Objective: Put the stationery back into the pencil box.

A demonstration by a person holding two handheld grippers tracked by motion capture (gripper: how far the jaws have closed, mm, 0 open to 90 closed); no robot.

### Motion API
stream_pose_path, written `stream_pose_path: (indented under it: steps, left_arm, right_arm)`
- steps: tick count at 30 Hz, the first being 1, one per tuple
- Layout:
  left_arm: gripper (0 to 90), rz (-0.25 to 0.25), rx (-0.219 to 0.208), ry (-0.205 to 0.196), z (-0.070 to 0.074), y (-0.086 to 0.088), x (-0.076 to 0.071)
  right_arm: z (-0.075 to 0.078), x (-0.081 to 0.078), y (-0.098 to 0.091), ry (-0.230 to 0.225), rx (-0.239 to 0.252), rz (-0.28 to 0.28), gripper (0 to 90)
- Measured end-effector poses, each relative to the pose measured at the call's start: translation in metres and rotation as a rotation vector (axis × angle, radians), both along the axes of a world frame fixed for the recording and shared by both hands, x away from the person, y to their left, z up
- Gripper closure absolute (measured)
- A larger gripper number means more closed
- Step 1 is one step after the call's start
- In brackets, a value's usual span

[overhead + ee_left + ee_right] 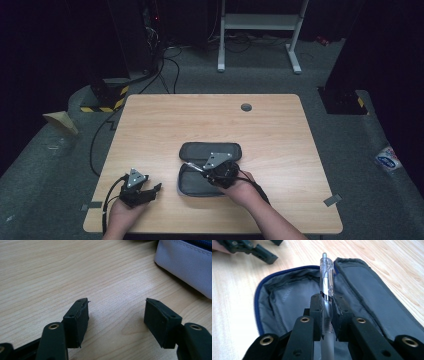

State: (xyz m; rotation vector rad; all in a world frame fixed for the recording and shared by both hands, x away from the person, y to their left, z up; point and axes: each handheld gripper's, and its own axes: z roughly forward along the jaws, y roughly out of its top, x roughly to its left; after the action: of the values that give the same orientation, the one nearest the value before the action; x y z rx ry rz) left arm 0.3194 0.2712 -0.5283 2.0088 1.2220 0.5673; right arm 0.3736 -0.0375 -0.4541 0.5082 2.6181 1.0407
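A grey zip pencil case lies unzipped and spread flat in the middle of the wooden table; its grey lining and blue zip edge show in the right gripper view. My right gripper is shut on a clear pen, which points out past the jaws over the case's hollow half. In the high view the right gripper hovers over the case. My left gripper rests open over bare wood, and in the high view the left gripper sits at the near left of the table.
A corner of the pencil case lies to the right of the left gripper. A round cable grommet sits near the table's far edge. Cables run along the floor at the left, and a white desk frame stands beyond the table.
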Motion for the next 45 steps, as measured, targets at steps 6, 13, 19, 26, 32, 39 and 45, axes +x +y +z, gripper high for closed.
stream_pose_path:
  steps: [6,13,19,26,32,39,45]
  left_arm:
    - [36.6,0.000,0.000,0.000,0.000,0.000,0.000]
    - [36.6,0.000,0.000,0.000,0.000,0.000,0.000]
    - [36.6,0.000,0.000,0.000,0.000,0.000,0.000]
    - [36.6,0.000,0.000,0.000,0.000,0.000,0.000]
    - [36.6,0.000,0.000,-0.001,0.000,0.000,0.000]
    - [36.5,-0.001,-0.002,0.001,0.000,0.000,0.000]
    - [36.5,0.000,-0.001,0.000,0.000,0.000,0.000]
  right_arm:
    - [0.000,-0.006,0.002,0.002,0.009,0.032,78.4]
    - [-0.003,-0.003,-0.001,0.027,0.000,0.045,78.4]
    - [-0.010,-0.002,-0.003,0.044,-0.025,0.052,78.4]
    - [-0.018,-0.001,-0.004,0.075,-0.049,0.054,73.7]
    - [-0.014,0.000,-0.006,0.070,-0.020,0.042,71.0]
    - [-0.011,0.000,-0.008,0.061,0.007,0.022,65.4]
    - [-0.009,0.001,-0.010,0.044,0.021,-0.012,58.8]
